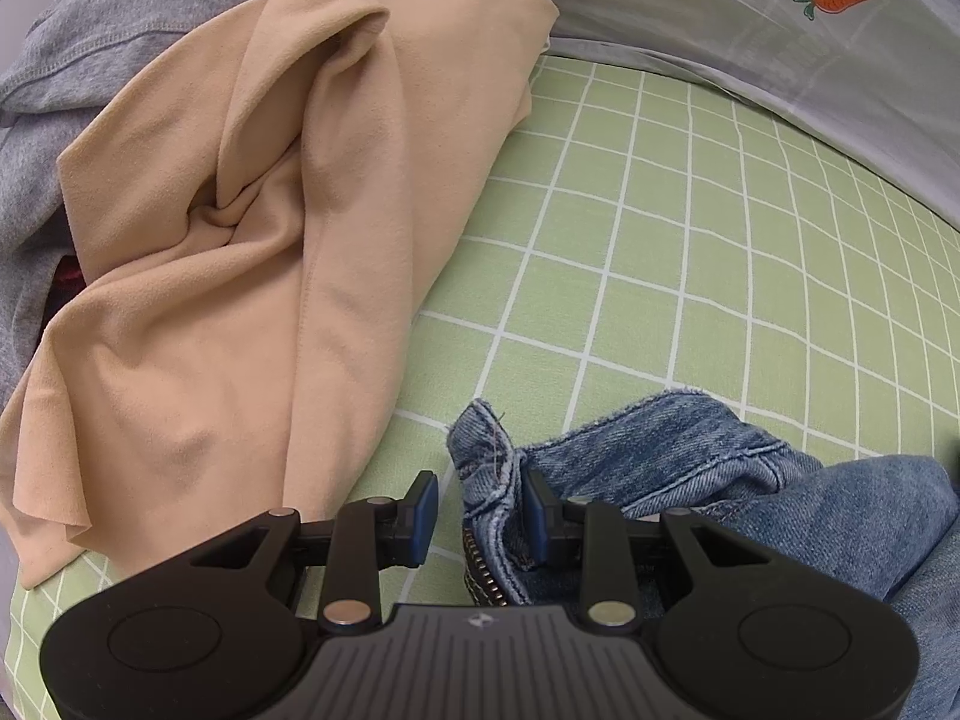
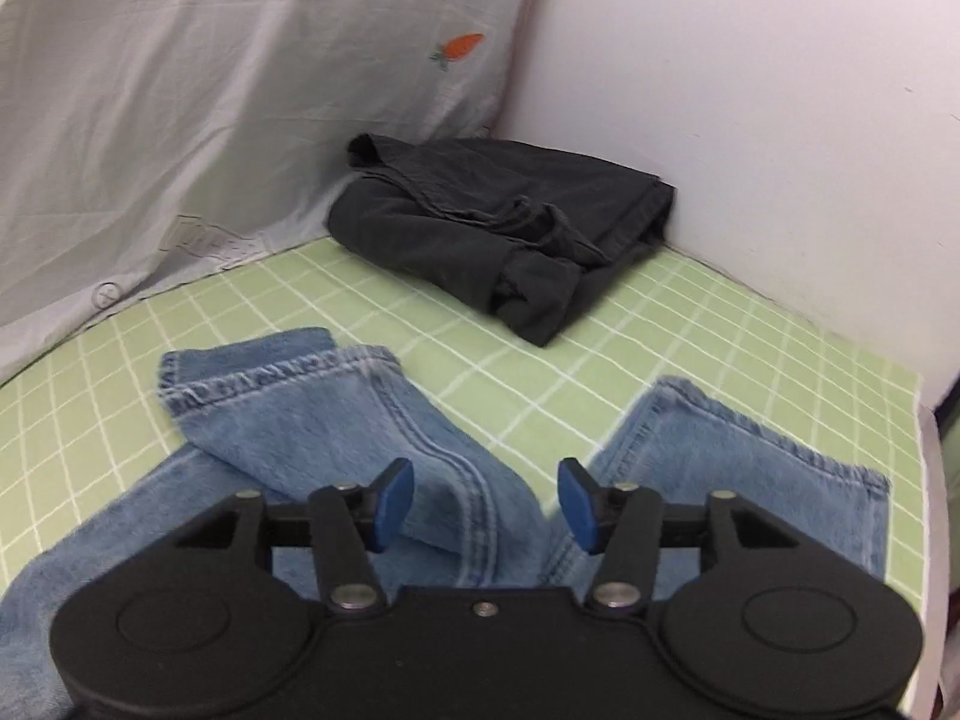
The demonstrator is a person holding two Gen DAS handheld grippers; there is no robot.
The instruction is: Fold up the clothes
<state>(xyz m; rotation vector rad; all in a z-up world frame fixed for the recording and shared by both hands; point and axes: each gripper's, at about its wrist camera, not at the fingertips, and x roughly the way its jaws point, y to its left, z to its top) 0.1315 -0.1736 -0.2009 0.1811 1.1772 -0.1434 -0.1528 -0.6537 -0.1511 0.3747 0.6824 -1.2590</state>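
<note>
Blue jeans (image 1: 690,456) lie on the green checked sheet (image 1: 690,240). In the left wrist view my left gripper (image 1: 480,510) points steeply down and is shut on the bunched waistband beside the zipper, with a frayed corner sticking up past the pads. In the right wrist view my right gripper (image 2: 486,504) stands open just above the jeans (image 2: 288,420). Nothing is pressed between its blue pads. One leg is folded back on itself to the left, and the other leg (image 2: 720,468) stretches out to the right.
A tan garment (image 1: 270,210) and a grey one (image 1: 120,30) are heaped left of the jeans. A folded black garment (image 2: 510,228) sits in the far corner by the white wall (image 2: 750,90). A pale cloth with a carrot print (image 2: 240,90) hangs along the back.
</note>
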